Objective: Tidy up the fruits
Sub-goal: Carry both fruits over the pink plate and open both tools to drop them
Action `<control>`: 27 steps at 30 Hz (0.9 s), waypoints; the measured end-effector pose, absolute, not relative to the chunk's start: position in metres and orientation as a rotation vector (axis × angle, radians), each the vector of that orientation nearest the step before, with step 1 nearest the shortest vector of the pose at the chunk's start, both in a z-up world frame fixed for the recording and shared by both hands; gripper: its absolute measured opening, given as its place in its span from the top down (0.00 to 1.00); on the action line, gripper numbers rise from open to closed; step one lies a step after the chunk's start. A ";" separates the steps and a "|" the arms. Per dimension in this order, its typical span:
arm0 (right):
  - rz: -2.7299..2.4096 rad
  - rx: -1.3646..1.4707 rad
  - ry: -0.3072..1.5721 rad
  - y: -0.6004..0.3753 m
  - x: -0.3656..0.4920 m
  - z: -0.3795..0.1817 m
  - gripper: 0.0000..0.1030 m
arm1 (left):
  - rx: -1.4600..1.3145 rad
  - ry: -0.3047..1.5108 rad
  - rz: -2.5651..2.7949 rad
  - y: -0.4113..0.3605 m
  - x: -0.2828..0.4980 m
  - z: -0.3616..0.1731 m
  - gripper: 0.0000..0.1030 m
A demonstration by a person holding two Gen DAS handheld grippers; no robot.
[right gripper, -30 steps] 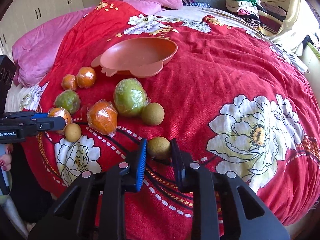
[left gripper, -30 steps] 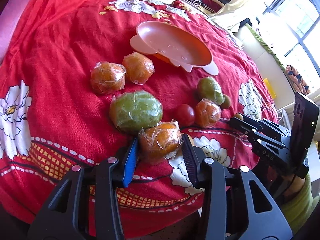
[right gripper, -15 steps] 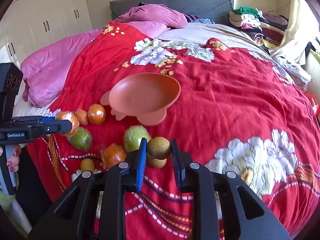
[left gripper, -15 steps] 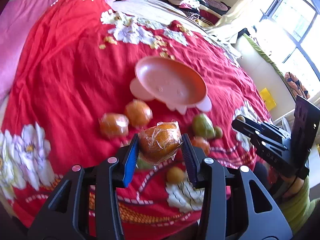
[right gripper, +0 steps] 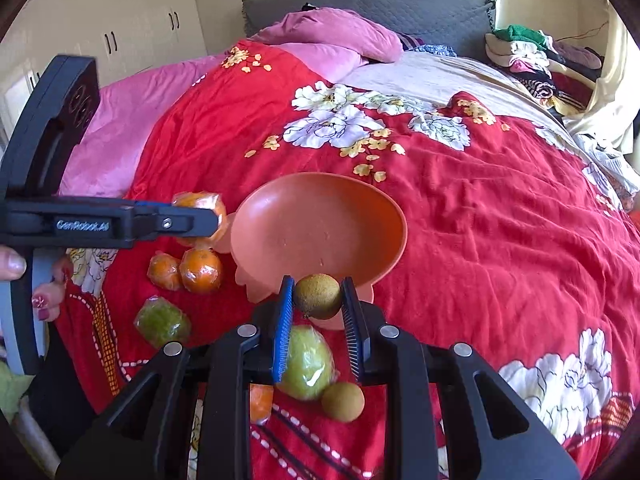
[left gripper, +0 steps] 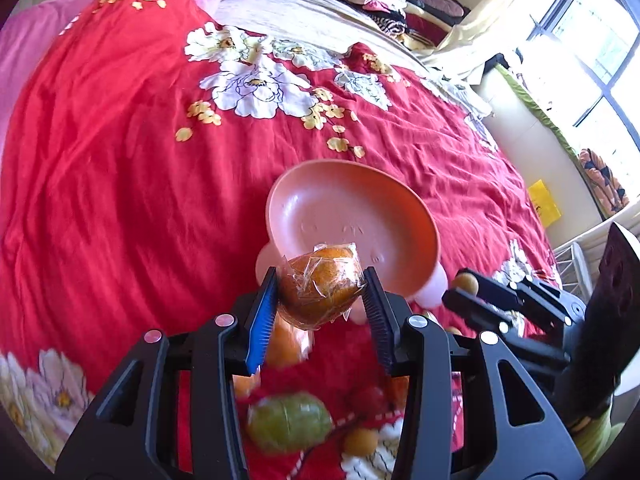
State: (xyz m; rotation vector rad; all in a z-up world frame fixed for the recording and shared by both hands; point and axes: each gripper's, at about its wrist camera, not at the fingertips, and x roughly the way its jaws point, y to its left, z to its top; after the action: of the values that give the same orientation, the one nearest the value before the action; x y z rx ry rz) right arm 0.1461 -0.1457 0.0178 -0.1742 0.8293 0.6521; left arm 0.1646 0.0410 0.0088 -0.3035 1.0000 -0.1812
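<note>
Both fruits are now raised toward the empty salmon plastic dish (right gripper: 320, 224): plastic-wrapped orange (left gripper: 322, 288) pinched by left gripper (left gripper: 320, 308), brown round fruit (right gripper: 318, 296) by right gripper (right gripper: 318, 308).

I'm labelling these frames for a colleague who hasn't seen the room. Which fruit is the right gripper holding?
On the red floral bedspread sits an orange-pink dish. At its near rim, the right gripper is shut on a small round brownish-green fruit. It is bare, unlike the plastic-wrapped oranges and green fruits nearby.
</note>
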 end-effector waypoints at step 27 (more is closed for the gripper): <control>0.685 -0.240 0.883 -0.117 0.175 -0.009 0.78 | -0.239 1.079 -0.192 0.028 0.223 -0.017 0.67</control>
State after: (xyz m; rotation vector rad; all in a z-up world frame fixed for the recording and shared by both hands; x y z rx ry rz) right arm 0.1751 -0.1167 -0.0091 -0.2400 0.8828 0.6847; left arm 0.2229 0.0276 -0.0173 -0.2393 1.0789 -0.1919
